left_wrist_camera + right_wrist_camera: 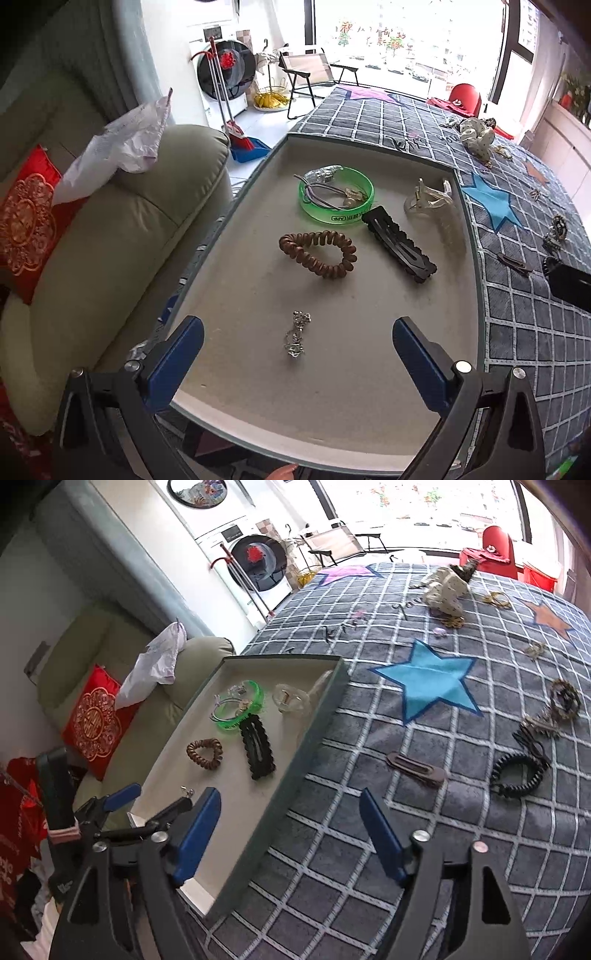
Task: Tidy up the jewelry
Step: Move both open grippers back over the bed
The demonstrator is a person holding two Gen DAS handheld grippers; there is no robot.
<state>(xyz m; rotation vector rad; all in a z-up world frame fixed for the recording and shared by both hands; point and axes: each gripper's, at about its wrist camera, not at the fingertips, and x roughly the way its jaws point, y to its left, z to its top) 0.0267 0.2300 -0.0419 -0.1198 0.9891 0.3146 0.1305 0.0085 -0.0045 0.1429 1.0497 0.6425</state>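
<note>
A shallow grey tray (236, 387) (317, 716) lies on the checked blue cloth. It holds a green bangle (336, 199) (240, 705), a brown spiral hair tie (317, 253) (204, 753), a black snap clip (399, 243) (258, 751), a clear claw clip (432, 206) (291, 699) and a small silver earring (296, 334). My left gripper (297, 358) (122, 801) is open, just above the earring. My right gripper (290, 834) is open and empty over the tray's right rim. A brown clip (415, 770) and a black spiral tie (519, 775) lie on the cloth to the right.
More small jewelry pieces (554, 705) and a spotted scrunchie (447, 587) (476, 134) are scattered over the cloth farther back and right. A green sofa (122, 236) with a red cushion (26, 221) stands left of the tray.
</note>
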